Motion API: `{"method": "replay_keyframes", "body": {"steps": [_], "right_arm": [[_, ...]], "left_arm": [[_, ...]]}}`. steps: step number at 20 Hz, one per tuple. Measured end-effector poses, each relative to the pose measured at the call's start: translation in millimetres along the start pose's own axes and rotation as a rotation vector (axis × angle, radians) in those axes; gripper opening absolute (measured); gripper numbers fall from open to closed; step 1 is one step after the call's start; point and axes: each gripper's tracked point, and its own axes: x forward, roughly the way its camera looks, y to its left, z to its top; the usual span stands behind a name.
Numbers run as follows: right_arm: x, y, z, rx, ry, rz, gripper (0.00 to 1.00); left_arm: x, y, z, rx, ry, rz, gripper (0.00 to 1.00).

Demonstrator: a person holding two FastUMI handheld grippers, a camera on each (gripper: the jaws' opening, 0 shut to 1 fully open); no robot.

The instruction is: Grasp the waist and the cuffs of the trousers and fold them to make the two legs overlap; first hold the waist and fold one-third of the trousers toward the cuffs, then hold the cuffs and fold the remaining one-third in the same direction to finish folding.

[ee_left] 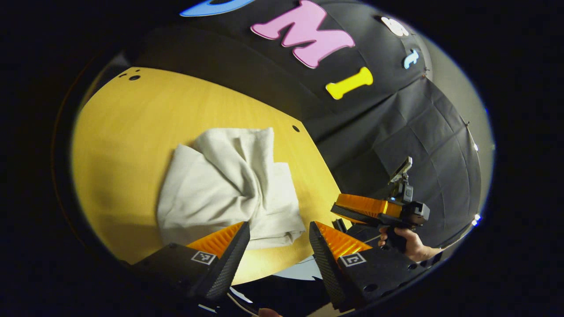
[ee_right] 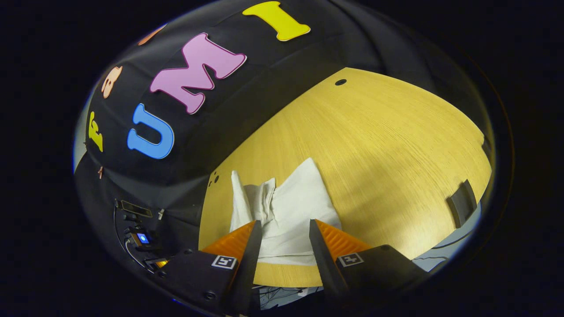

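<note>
Two grippers hang above a yellow wooden table (ee_left: 132, 132), and neither one has anything between its fingers. On the table lies the pair of off-white trousers (ee_left: 229, 185), bunched into a rumpled, roughly squarish heap with creases running in toward a pinched knot near its middle (waist and cuffs cannot be told apart in this state).

In the left gripper view, the left gripper (ee_left: 279, 240) sits at the bottom with its jaws spread wide; the near edge of the trousers shows through the gap, lower down and not touched by either finger. Off to the right in that view, past the table's edge and in front of the black cloth wall (ee_left: 396, 127), a hand (ee_left: 407, 244) holds the right gripper (ee_left: 348, 211) by its grip, seen side-on and well apart from the cloth; its opening cannot be judged from this angle.

The right gripper view settles it: the right gripper (ee_right: 282, 244) has its jaws wide apart, with the trousers (ee_right: 286, 211) lying in the gap beyond the fingertips, the fabric untouched. A small dark bracket (ee_right: 460, 202) stands at the table's far right edge, and some electronics with a blue light (ee_right: 142, 237) sit low on the left by the wall.
</note>
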Motion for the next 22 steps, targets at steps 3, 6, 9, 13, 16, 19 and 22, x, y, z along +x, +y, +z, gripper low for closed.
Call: {"method": "replay_keyframes", "body": {"steps": [3, 6, 9, 13, 16, 19, 22], "right_arm": [[-1, 20, 3, -0.004, -0.001, 0.04, 0.68], [-1, 38, 10, -0.021, -0.007, 0.077, 0.68], [-1, 54, 12, -0.01, -0.001, 0.117, 0.68], [-10, 73, 4, -0.048, 0.015, 0.155, 0.68], [-14, 76, -7, -0.089, 0.062, 0.148, 0.68], [-11, 74, -7, -0.094, 0.068, 0.133, 0.68], [-8, 75, -3, -0.097, 0.047, 0.119, 0.68]], "left_arm": [[-33, 21, 30, -0.058, -0.116, 0.061, 0.87], [-72, 35, 61, -0.124, -0.241, 0.112, 0.86], [-89, 42, 57, -0.176, -0.291, 0.177, 0.86], [-106, 56, 62, -0.225, -0.323, 0.24, 0.86], [-105, 56, 54, -0.214, -0.333, 0.259, 0.87], [-112, 53, 47, -0.184, -0.325, 0.265, 0.86], [-112, 54, 42, -0.159, -0.308, 0.27, 0.86]]}}
